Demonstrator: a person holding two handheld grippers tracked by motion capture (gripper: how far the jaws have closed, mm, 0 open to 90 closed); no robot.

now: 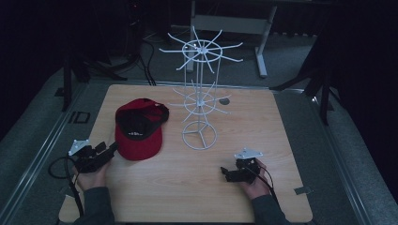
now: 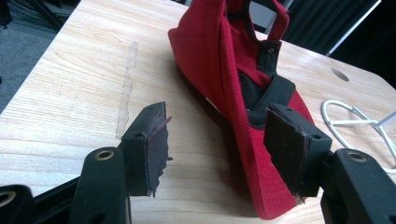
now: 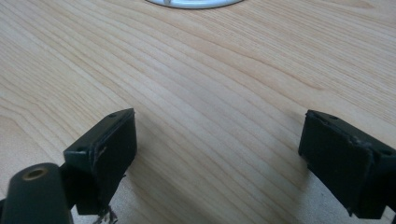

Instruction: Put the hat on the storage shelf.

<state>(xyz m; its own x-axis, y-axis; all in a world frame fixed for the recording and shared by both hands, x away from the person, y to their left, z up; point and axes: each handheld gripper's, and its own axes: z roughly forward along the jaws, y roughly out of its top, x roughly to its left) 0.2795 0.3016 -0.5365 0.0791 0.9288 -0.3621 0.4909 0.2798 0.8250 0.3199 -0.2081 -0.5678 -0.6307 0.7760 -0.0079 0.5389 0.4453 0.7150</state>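
L fingers (image 2: 149, 149) wide apart astride cap brim (image 2: 243, 154).

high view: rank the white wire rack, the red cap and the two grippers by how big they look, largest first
1. white wire rack, the tallest and widest.
2. red cap.
3. left gripper and right gripper: they look about alike, so no ranking between them; both are partly covered by the hands holding them.

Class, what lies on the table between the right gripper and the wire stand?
Nothing: bare wood between the right gripper and the stand, in the high view.
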